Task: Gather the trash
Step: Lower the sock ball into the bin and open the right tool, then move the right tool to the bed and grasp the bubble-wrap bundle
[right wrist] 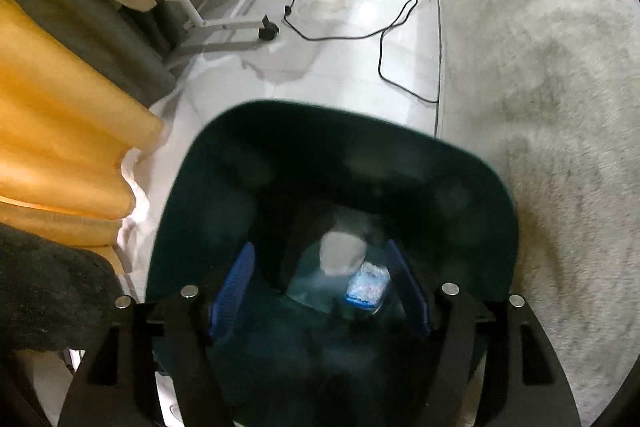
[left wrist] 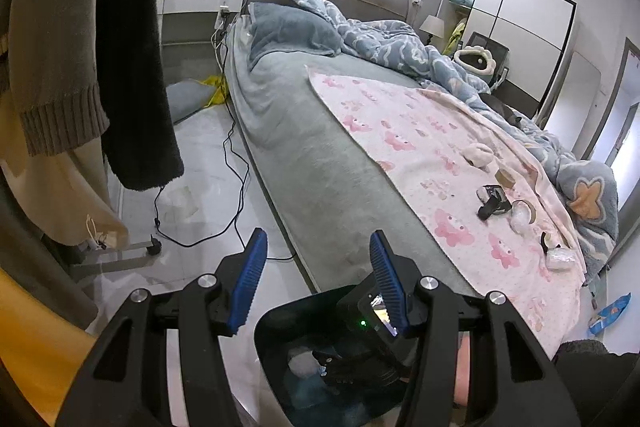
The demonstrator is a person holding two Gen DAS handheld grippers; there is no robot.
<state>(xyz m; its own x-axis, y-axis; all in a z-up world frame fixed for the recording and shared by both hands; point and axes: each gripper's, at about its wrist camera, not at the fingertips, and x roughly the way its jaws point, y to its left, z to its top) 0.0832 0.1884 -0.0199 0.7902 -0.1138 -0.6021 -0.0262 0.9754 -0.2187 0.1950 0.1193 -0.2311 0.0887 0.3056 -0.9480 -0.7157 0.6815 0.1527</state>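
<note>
Dark bin (right wrist: 496,187) under right hand-held gripper (right wrist: 320,287), jaws wide, empty, trash (right wrist: 340,255) already inside; left hand-held gripper (left wrist: 318,283) half-open, empty; next, scraps (left wrist: 522,217) on bed (left wrist: 320,155), slow.

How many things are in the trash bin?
2 that I can see: a white wad and a blue-and-white wrapper beside it, at the bin's bottom. More may hide in the dark.

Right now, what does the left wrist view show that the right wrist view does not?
Only the left wrist view shows the bed's pink blanket with scattered trash and the wardrobe. Only the right wrist view shows the bin's inside: a white wad and a blue packet. Both show the dark trash bin, the black cable and the floor.
</note>
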